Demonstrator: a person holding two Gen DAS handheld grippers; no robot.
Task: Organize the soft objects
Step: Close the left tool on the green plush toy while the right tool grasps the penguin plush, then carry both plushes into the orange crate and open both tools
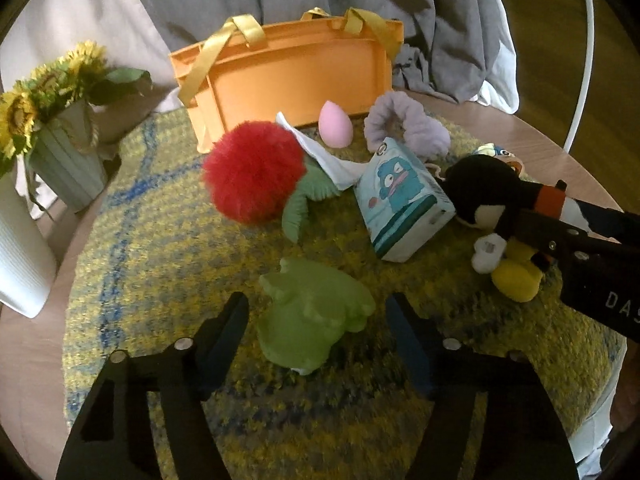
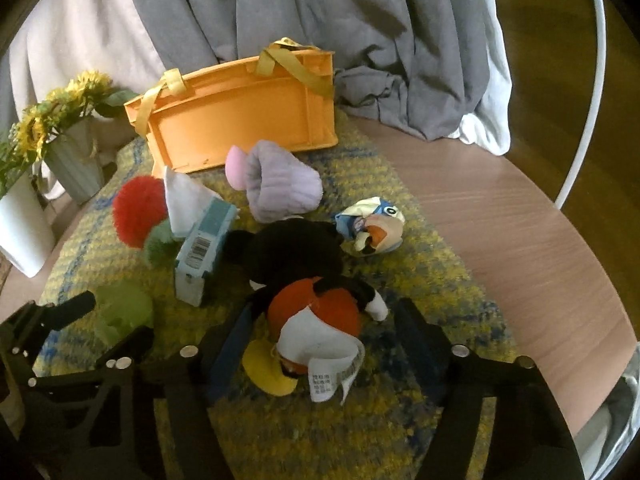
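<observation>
1. While the left claw [image 1: 316, 316] stands spread on either side of the green soft toy [image 1: 312, 316], its fingers do not touch the toy, which lies flat on the yellow-and-blue mat [image 1: 160, 248]
2. The right claw [image 2: 324, 320] is also spread, its fingers flanking the lower body of the black plush doll [image 2: 296, 256] with red shorts and yellow feet; whether the fingers press on it cannot be told
3. The doll lies on the mat with its head toward the tissue pack [image 2: 204, 248] and a white label at its feet
4. The orange storage bin [image 1: 288, 76] with yellow handles lies tipped on its side at the far edge of the mat, its opening facing the toys
5. Just before the bin sit the pink makeup sponge [image 1: 334, 122] and the lilac scrunchie [image 1: 408, 126], close together
6. The red pompom [image 1: 254, 170] with its green stem lies left of the tissue pack, a white tissue sticking up between them
7. A small blue-and-cream cartoon plush [image 2: 372, 224] lies right of the doll's head, near the mat's edge
8. At the left of the round wooden bench [image 2: 520, 216] stand a ribbed pot of sunflowers [image 1: 68, 168] and a white ribbed vase [image 1: 20, 256]
9. Grey fabric [image 2: 320, 20] hangs behind the bin
</observation>
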